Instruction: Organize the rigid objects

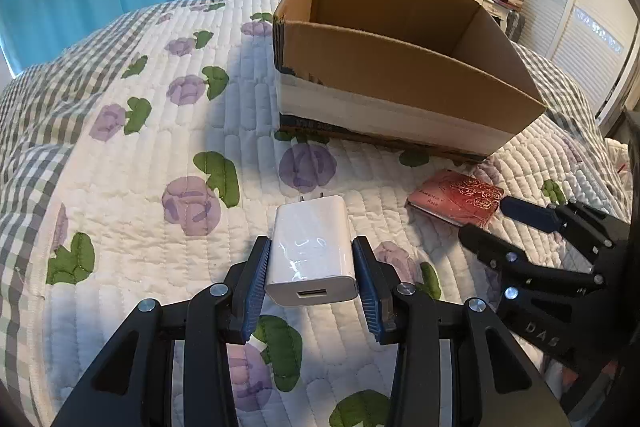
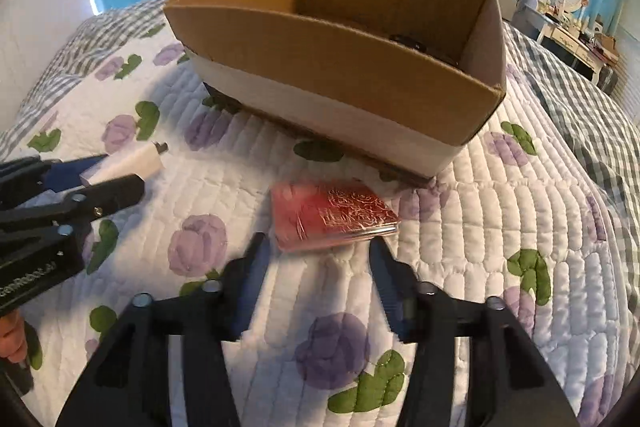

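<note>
While the left gripper (image 1: 311, 269) clamps a white charger (image 1: 312, 251) above the quilt (image 1: 140, 227), prongs pointing toward the box (image 1: 384, 75), the right gripper (image 2: 316, 263) hangs wide open just short of a red pack (image 2: 332, 213). Pack lies flat on the quilt, near the box front. Box sits open-topped on the bed.

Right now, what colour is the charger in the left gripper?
White, glossy charger, held by the left gripper; clearest in the left wrist view.
</note>
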A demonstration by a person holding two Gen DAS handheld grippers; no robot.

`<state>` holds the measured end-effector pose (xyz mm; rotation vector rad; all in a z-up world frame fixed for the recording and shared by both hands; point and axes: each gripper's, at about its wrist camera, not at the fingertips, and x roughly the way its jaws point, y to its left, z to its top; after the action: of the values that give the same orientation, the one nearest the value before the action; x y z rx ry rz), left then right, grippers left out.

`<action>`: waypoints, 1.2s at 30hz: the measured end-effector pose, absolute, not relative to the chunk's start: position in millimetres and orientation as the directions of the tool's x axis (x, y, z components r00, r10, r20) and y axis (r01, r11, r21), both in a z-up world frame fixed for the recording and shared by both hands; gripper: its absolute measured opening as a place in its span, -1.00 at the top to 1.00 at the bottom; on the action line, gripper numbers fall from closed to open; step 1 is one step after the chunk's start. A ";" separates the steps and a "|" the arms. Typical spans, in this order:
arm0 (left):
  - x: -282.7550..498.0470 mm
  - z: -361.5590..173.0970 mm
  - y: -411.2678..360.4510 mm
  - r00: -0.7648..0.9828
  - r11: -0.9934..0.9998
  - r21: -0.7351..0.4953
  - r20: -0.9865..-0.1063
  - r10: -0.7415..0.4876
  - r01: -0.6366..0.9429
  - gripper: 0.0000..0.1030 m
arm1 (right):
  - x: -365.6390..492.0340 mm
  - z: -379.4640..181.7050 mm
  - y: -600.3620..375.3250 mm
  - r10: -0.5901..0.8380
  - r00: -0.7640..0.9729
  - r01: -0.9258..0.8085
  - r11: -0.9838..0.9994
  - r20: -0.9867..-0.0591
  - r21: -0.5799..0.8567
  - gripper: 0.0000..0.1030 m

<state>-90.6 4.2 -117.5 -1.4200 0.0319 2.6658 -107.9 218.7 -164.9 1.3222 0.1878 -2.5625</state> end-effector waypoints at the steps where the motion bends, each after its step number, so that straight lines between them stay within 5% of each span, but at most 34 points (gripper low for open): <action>1: -90.7 -118.3 3.8 -0.551 -0.992 -0.041 -0.829 0.099 -0.116 0.19 | -108.2 -164.3 219.1 -0.162 -0.563 0.274 -0.962 -0.810 0.001 -0.03; 7: -93.2 -122.6 2.1 -0.540 -0.991 -0.056 -0.834 0.112 -0.119 0.19 | -118.5 -173.5 221.6 -0.161 -0.529 0.254 -0.967 -0.833 0.026 -0.08; 10: -93.5 -122.6 2.2 -0.540 -0.992 -0.053 -0.834 0.108 -0.116 0.19 | -130.9 -188.2 218.4 -0.149 -0.475 0.261 -0.965 -0.868 0.023 -0.45; 14: -93.9 -119.8 0.2 -0.546 -0.993 -0.056 -0.831 0.106 -0.107 0.19 | -141.9 -197.0 202.1 -0.096 -0.496 0.307 -0.949 -0.863 -0.071 -0.60; 24: -90.6 -110.4 1.6 -0.559 -0.993 -0.043 -0.824 0.096 -0.107 0.19 | -134.3 -189.0 200.8 -0.062 -0.550 0.305 -0.943 -0.833 -0.131 -0.31; 36: -103.5 -22.4 21.5 -0.676 -0.985 -0.044 -0.722 0.148 -0.168 0.19 | -105.0 -74.1 231.5 -0.153 -0.689 0.281 -0.958 -0.708 -0.066 -0.30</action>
<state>-103.5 21.5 -22.4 -1.1718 0.0390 2.7276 -105.0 231.5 -74.1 1.0989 0.2477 -2.6764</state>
